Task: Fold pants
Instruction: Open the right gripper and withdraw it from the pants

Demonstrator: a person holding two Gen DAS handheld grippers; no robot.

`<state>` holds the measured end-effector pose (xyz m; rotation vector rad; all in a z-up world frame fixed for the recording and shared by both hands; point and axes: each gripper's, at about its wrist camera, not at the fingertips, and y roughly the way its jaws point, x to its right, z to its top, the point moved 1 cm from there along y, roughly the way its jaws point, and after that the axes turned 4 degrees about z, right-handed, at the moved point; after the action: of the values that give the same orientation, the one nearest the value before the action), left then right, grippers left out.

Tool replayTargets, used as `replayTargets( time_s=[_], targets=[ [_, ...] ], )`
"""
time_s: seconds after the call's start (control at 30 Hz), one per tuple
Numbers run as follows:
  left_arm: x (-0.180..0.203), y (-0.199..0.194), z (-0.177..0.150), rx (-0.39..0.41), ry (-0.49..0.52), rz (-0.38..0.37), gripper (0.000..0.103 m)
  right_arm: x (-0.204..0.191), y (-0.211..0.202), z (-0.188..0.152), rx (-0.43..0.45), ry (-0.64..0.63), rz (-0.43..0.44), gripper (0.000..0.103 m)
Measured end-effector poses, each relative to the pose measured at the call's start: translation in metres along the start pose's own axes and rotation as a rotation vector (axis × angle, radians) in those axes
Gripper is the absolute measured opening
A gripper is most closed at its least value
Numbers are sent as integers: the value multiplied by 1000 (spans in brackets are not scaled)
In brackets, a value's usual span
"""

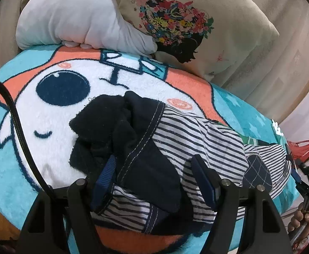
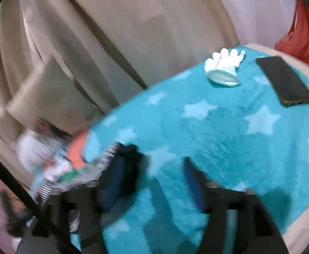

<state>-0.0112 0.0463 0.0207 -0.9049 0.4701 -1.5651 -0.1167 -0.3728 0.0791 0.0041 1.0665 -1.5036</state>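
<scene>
The pants (image 1: pixel 175 131), white with navy stripes and navy patches, lie bunched on a teal cartoon blanket (image 1: pixel 38 116). My left gripper (image 1: pixel 154 169) stands wide over their near end, with a fold of navy and striped cloth lying between its blue fingers (image 1: pixel 104 177); the pads do not visibly squeeze it. In the blurred right wrist view my right gripper (image 2: pixel 154 169) is open over the starred part of the blanket (image 2: pixel 218 137). A dark end of the pants (image 2: pixel 131 152) lies just beside its left finger. The right gripper's body and the hand holding it show at the left view's right edge.
A grey plush pillow (image 1: pixel 70 21) and a floral cushion (image 1: pixel 196 21) lean at the blanket's far side. A black phone (image 2: pixel 283 80) and a white glove-shaped toy (image 2: pixel 224 63) lie near the far corner. Beige curtains (image 2: pixel 133 21) hang behind. A black cable (image 1: pixel 15 114) crosses the left.
</scene>
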Motion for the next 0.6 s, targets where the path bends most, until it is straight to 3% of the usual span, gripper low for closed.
replayTargets(
  time_s=[0.07, 0.17, 0.27, 0.33, 0.37, 0.43, 0.6],
  targets=[
    [-1, -5, 0, 3, -26, -25, 73, -5, 10, 2, -21, 7, 66, 73],
    [-5, -23, 1, 35, -75, -81, 73, -19, 46, -1, -130, -21, 103, 74],
    [-12, -41, 4, 79, -84, -68, 73, -29, 76, -8, -171, -33, 125, 73],
    [-16, -47, 5, 91, -87, -46, 73, -32, 89, -13, -212, -15, 153, 32],
    [-19, -49, 5, 93, -94, -35, 73, -31, 99, -15, -254, 26, 197, 17],
    [-23, -49, 7, 93, -108, -15, 73, -35, 100, -11, -233, 21, 222, 15],
    [-21, -51, 12, 106, -117, -12, 73, -38, 78, 11, -120, -52, 161, 15]
  ],
)
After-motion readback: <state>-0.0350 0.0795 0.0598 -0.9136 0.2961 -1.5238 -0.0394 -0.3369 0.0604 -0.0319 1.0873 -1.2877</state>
